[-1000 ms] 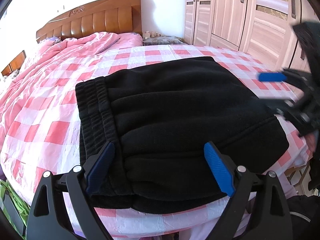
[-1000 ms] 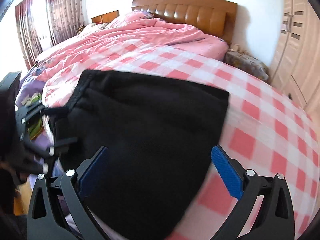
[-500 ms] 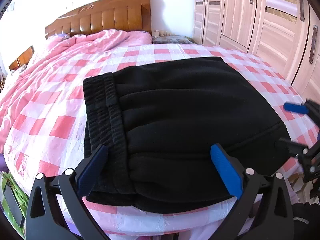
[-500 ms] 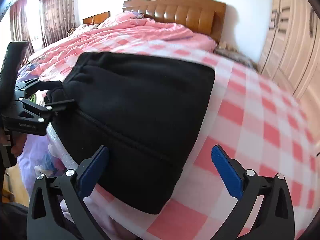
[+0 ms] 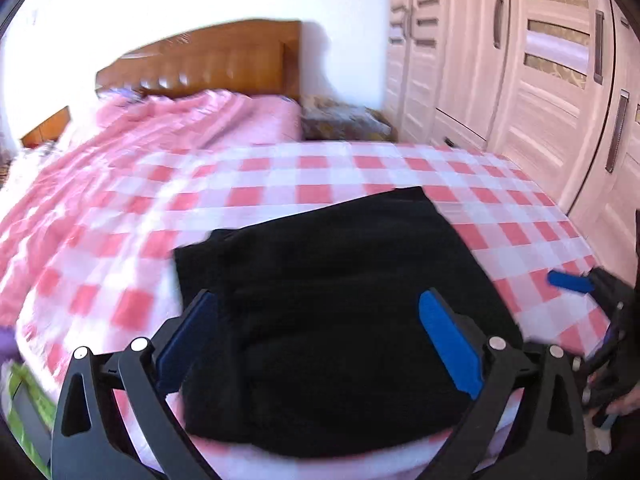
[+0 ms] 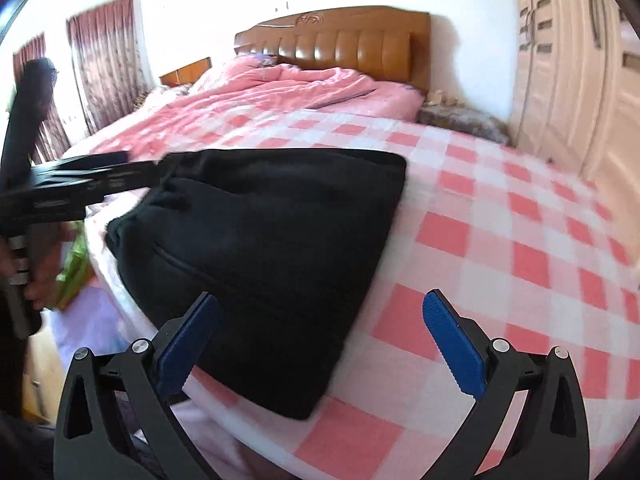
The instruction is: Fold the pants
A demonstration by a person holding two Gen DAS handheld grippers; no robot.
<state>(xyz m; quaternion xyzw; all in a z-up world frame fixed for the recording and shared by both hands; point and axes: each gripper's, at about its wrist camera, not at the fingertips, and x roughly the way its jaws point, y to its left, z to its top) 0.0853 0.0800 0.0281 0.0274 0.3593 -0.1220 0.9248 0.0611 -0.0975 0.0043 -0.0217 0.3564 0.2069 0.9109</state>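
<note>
The folded black fleece pants (image 5: 340, 320) are shown lying on the pink-checked bed (image 5: 320, 172) near its front edge. Both the left gripper (image 5: 320, 340) and right gripper (image 6: 320, 340) are held with jaws apart, empty. The soft, thick, limp fabric is best pinched at a layered edge.

The left gripper (image 5: 318, 344) is showing two black, angular finger arms with triangular cut-outs near their bases, each tipped with a bright blue ribbed pad. Silver round screw heads are sitting at the linkage joints, two on each side. The right gripper (image 6: 320, 346) is showing the same build: black arms, blue ridged pads, silver screws. Seen from the right wrist camera, the left unit's black flat body is carrying faint pale lettering, too blurred to read, above a dark handle with silvery bands.
</note>
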